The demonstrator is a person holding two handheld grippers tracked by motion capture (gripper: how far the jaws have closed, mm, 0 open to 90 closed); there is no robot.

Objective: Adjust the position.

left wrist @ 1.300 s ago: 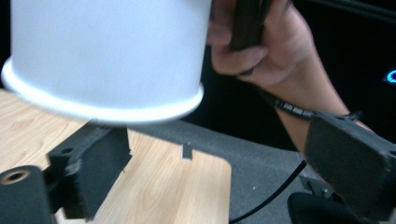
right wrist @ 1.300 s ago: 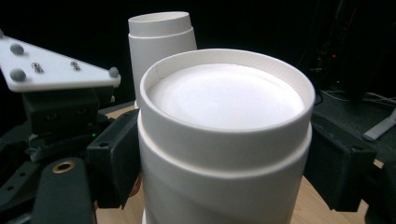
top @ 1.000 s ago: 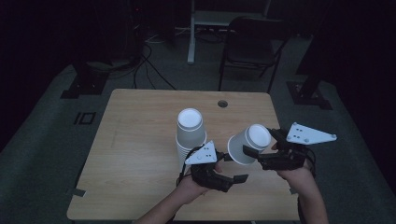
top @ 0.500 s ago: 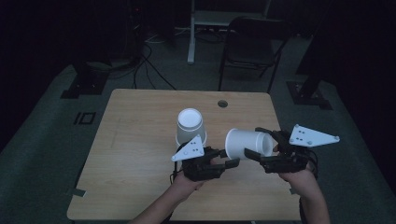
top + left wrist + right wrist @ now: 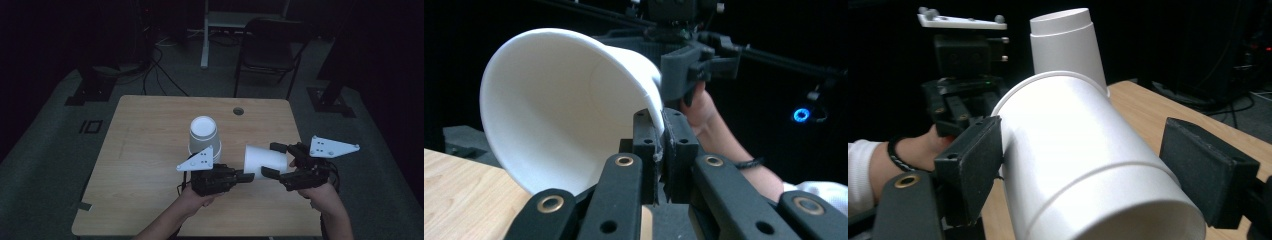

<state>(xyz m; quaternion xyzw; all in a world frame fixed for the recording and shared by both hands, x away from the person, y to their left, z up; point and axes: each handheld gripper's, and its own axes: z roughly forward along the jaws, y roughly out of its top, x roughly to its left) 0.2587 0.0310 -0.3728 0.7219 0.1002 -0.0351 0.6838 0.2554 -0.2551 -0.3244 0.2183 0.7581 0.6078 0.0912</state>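
Looking down from the high view, we see the left tool (image 5: 248, 176) pinching the rim of a white cup (image 5: 265, 161) lying sideways, while the right tool (image 5: 274, 160) clasps its body from the other side above the counter (image 5: 150, 130). A stack of upturned cups (image 5: 204, 141) stands just behind the left tool. From the left gripper view, our jaws have just been closing and now clamp the cup's rim (image 5: 656, 112). From the right gripper view, wide jaws flank the cup (image 5: 1088, 160), one pad touching.
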